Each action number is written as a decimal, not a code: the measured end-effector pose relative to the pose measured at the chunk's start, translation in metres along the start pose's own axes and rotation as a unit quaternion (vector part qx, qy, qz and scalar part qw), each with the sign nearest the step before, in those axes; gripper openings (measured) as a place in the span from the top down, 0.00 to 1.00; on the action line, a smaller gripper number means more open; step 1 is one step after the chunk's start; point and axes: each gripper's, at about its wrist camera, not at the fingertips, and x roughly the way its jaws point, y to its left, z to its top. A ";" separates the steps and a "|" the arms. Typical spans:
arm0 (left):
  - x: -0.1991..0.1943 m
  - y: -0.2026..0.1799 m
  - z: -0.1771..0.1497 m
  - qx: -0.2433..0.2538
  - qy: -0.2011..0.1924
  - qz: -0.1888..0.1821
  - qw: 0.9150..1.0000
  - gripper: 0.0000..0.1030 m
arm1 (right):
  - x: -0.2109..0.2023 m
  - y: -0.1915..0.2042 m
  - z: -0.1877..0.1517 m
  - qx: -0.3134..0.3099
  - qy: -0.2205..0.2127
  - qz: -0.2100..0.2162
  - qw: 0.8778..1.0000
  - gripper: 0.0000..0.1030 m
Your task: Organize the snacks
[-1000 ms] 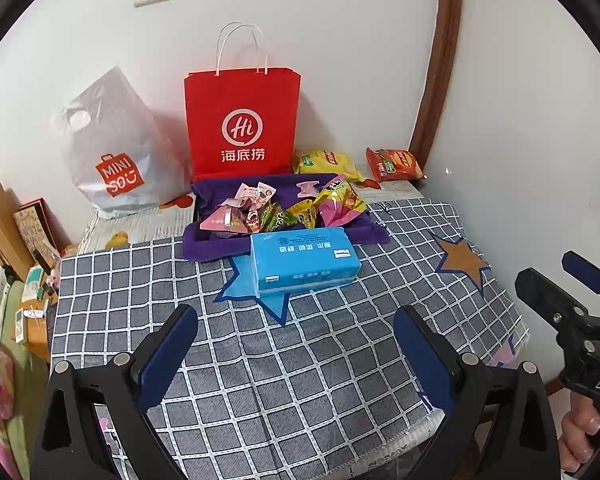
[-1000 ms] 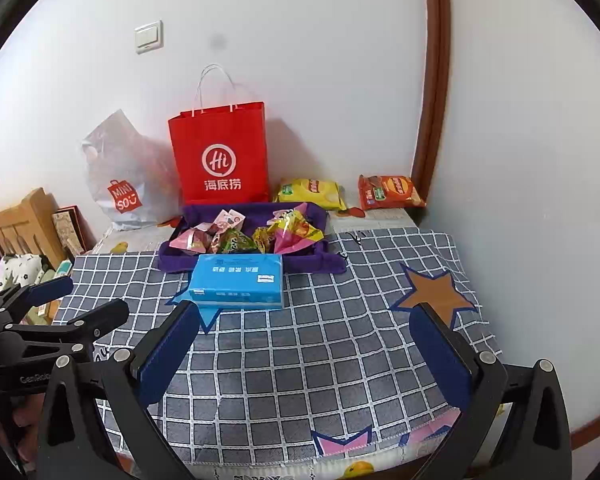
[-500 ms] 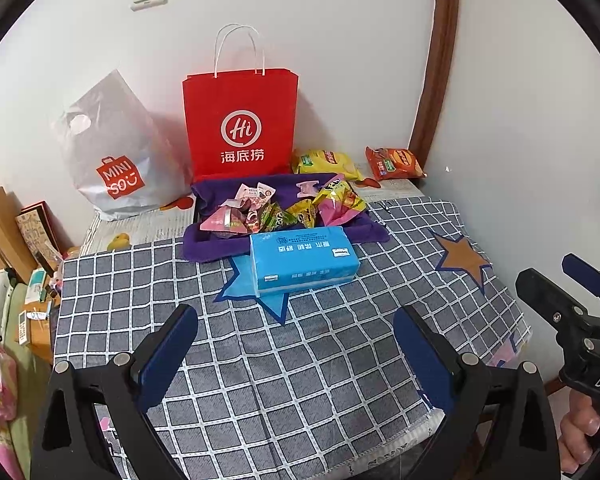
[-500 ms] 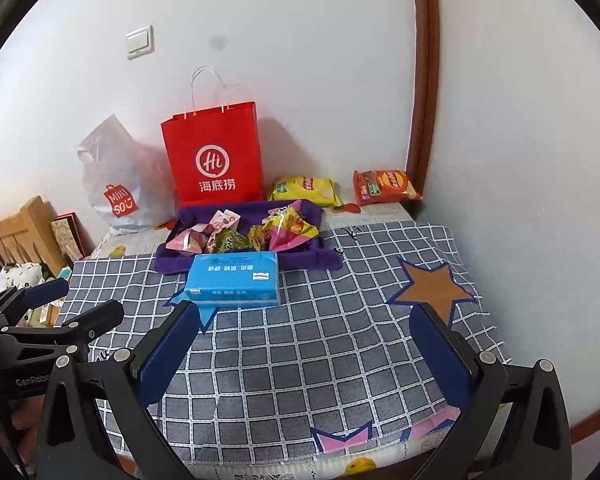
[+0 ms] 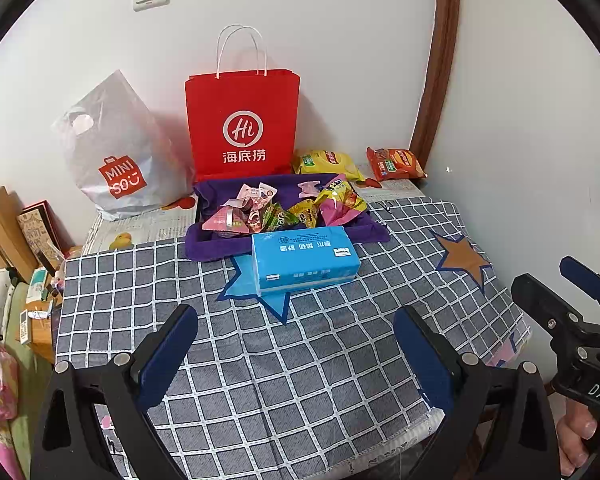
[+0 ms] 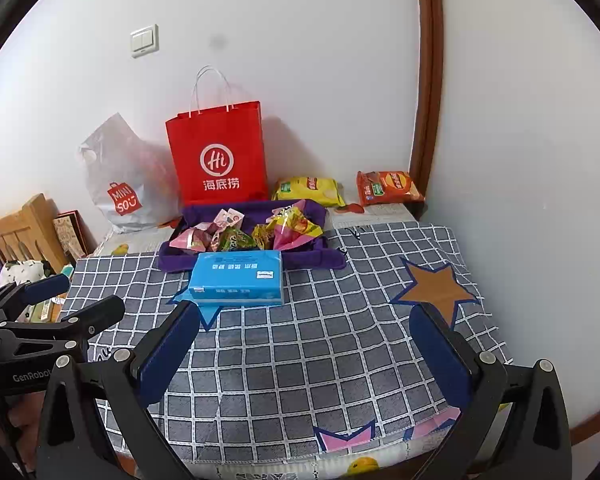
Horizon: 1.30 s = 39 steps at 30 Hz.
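- Covering the tabletop (image 5: 308, 368), a grey checked cloth carries everything.
- Red paper bag (image 5: 242, 128) stands against the wall.
- Purple tray (image 5: 210, 246) holds the snacks (image 5: 284, 212), just behind the blue tissue pack (image 5: 304, 258).
- Left tool (image 5: 296, 356) and right tool (image 6: 308, 350) hover near the front edge, both spread wide and empty.

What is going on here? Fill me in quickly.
A person holds two grippers over a table with a checked cloth. The left gripper and the right gripper are both open and hold nothing. Small snack packets lie piled in a purple tray behind a blue tissue pack. Two chip bags, yellow and orange, lie by the wall. No snack is being handled yet.
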 end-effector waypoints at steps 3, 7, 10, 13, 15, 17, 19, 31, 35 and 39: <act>0.000 0.000 0.000 0.000 0.000 0.000 1.000 0.04 | 0.000 0.001 0.000 0.000 0.000 0.000 1.000 0.00; 0.000 0.000 -0.001 -0.001 0.000 0.001 1.000 0.04 | -0.001 0.000 0.000 0.000 0.000 0.000 1.000 0.00; 0.000 -0.001 -0.001 0.000 0.000 0.000 1.000 0.04 | -0.001 0.001 0.000 -0.001 0.000 -0.001 1.000 0.00; -0.001 0.000 0.000 0.001 0.000 0.000 1.000 0.04 | -0.001 0.001 -0.001 0.000 -0.001 0.000 1.000 0.00; -0.001 -0.001 -0.001 0.000 -0.001 0.001 1.000 0.04 | -0.002 0.002 -0.001 -0.001 -0.001 0.000 1.000 0.00; -0.001 -0.001 -0.001 0.000 -0.001 0.001 1.000 0.04 | -0.002 0.002 -0.001 -0.001 -0.002 0.000 1.000 0.00; -0.001 -0.001 -0.001 0.000 0.000 0.001 1.000 0.04 | -0.002 0.002 -0.001 -0.001 -0.002 0.000 1.000 0.00; -0.003 -0.002 -0.001 0.001 -0.001 0.001 1.000 0.04 | -0.004 0.000 0.000 0.000 -0.003 0.000 1.000 0.00; -0.003 -0.001 -0.001 0.001 -0.001 0.002 1.000 0.04 | -0.003 0.000 -0.001 -0.001 -0.004 0.001 1.000 0.00; -0.005 -0.002 -0.001 0.001 -0.002 0.001 1.000 0.04 | -0.003 0.000 -0.001 -0.001 -0.003 0.001 1.000 0.00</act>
